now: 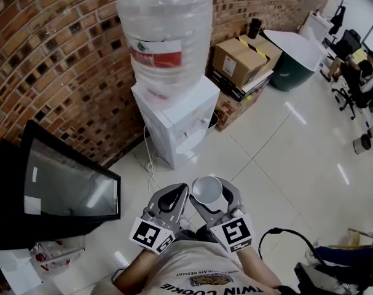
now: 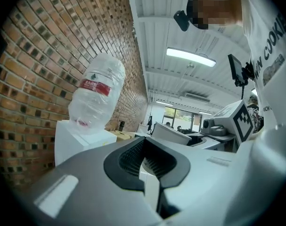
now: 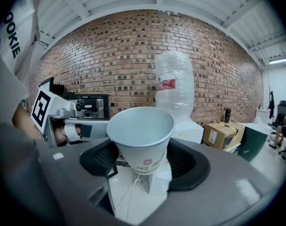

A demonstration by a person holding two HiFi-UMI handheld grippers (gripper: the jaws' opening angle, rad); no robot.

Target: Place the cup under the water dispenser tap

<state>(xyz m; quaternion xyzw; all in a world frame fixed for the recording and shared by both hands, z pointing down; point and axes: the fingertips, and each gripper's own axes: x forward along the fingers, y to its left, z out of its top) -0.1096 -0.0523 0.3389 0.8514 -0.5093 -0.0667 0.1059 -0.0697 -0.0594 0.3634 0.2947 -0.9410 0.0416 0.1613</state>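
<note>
The white water dispenser (image 1: 174, 118) stands against the brick wall with a big clear bottle (image 1: 164, 29) on top. Its taps (image 1: 189, 129) face the tiled floor. Low in the head view, my right gripper (image 1: 209, 192) is shut on a white paper cup (image 1: 206, 189), upright and mouth up, well short of the dispenser. In the right gripper view the cup (image 3: 142, 138) sits between the dark pads (image 3: 187, 164), with the dispenser (image 3: 189, 132) and bottle (image 3: 174, 88) behind it. Beside it my left gripper (image 1: 176, 196) is shut and holds nothing. The left gripper view shows the bottle (image 2: 95, 98).
A black screen (image 1: 69, 189) leans against the wall at the left. Cardboard boxes (image 1: 241, 60) and a dark green tub with a white top (image 1: 294, 60) stand right of the dispenser. A white cable (image 1: 150, 160) trails on the floor by its base. Office chairs (image 1: 358, 78) are at the far right.
</note>
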